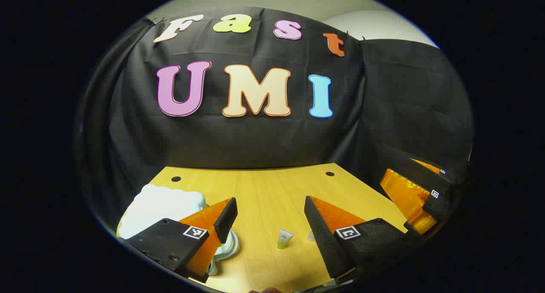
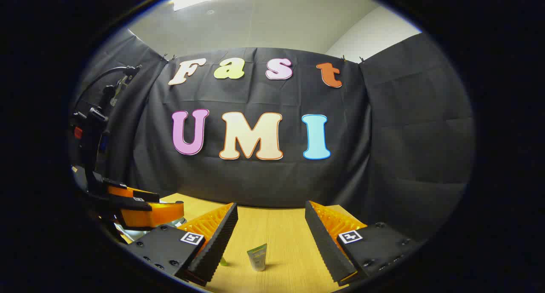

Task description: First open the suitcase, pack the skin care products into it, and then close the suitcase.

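The left finger [image 1: 221, 218] hides part of the suitcase [image 1: 162, 205]. A small item [image 1: 311, 236] behind the right finger is too hidden to identify.

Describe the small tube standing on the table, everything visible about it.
The tube is small, pale and plastic-looking, with a greenish band. It stands upright on the wooden table, wide crimped end up in the right gripper view, apparently resting on its cap. Nothing touches it. It shows ahead of the right gripper, between the open fingers, and likewise in the left gripper view.
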`<state>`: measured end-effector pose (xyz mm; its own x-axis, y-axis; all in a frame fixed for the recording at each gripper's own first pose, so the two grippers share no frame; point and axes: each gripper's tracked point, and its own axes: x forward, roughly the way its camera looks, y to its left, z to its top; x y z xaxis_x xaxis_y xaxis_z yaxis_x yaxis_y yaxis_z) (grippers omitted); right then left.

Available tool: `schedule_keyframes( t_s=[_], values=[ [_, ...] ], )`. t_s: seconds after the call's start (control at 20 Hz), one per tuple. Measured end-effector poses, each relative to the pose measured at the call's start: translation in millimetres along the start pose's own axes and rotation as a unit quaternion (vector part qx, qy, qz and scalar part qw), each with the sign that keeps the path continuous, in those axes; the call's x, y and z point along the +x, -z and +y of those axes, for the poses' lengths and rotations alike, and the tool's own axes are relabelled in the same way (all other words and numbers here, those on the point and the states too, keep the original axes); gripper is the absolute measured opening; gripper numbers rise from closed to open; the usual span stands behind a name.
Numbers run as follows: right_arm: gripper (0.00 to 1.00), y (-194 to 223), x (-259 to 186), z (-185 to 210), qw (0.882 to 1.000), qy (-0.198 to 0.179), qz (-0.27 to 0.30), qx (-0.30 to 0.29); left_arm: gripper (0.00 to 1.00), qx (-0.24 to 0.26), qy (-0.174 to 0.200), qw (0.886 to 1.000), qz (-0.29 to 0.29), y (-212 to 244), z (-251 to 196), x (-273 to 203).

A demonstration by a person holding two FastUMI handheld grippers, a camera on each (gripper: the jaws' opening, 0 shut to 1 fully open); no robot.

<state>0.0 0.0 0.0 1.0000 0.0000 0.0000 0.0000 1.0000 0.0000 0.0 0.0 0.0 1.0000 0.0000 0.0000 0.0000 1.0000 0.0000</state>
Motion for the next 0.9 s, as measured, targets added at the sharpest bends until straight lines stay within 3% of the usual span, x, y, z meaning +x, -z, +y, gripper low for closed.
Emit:
schedule_keyframes(
  t_s=[0.45, 0.9],
  values=[
    [0.98, 9.6, -3.1, 14.5, 0.999, -0.031, 0.01, 0.002, 0.94, -0.055, -0.068, 0.994, 0.059, 27.9, 51.1, -3.2],
    [0.98, 15.2, -10.9, 12.0, 0.999, -0.04, 0.019, -0.017, 0.95, -0.109, -0.049, 0.975, 0.189, 51.2, 70.7, 28.7]
  ],
)
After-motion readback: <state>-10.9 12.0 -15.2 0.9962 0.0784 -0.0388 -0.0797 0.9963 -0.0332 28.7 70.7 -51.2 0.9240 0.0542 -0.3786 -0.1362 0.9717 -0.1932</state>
